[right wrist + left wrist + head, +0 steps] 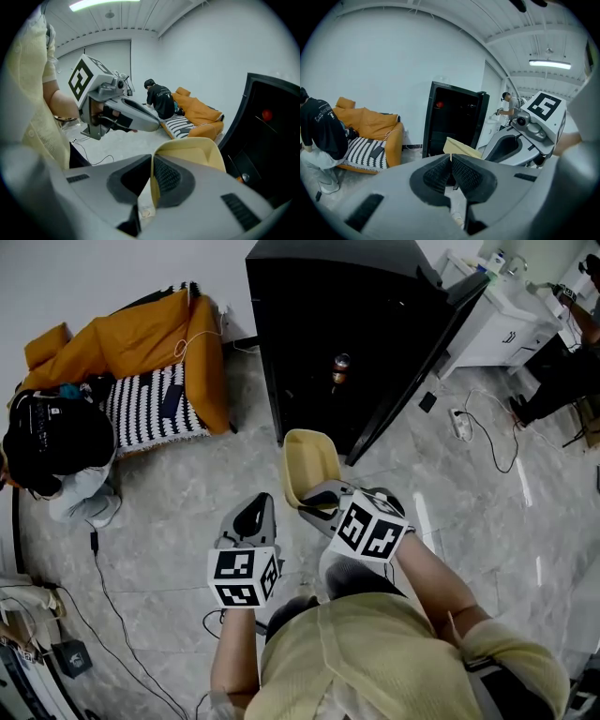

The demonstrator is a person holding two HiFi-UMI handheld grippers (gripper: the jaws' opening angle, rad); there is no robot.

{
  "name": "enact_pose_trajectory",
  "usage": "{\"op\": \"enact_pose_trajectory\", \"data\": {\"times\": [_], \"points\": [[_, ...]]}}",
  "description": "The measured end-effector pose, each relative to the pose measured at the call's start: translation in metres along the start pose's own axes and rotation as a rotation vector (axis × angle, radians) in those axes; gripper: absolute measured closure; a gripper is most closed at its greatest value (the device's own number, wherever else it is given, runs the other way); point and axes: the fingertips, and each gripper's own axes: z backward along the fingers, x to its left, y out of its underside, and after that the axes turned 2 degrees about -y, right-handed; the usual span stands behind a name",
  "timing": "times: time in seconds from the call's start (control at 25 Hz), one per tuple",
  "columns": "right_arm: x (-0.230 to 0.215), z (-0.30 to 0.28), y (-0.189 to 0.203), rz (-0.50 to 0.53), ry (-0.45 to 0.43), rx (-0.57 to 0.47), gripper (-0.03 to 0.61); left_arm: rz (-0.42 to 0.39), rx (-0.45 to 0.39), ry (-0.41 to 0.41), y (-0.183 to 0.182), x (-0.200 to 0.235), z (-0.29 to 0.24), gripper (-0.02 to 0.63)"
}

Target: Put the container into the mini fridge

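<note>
Yellow container (309, 460) clamped in the right gripper (314, 501) in front of the black mini fridge (319, 315), whose door is swung aside.
In the right gripper view the jaws pinch the container's near wall, which hides behind them. The container is held above the floor (169, 502) at 12 o'clock of the gripper, just short of the fridge. The left gripper (253, 514), at 9 o'clock of the right one, has its jaws pressed together on nothing. The fridge's inside is dark and only a can (340, 368) shows.
</note>
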Motion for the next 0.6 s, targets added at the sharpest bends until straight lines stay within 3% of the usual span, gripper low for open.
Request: {"op": "enact_pose_trajectory", "data": {"times": [0.6], "points": [[-0.113,0.006,0.021,0.042,-0.070,0.012,0.541,0.018,-0.003,-0.073,-0.044,0.001,-0.100,0.583]]}}
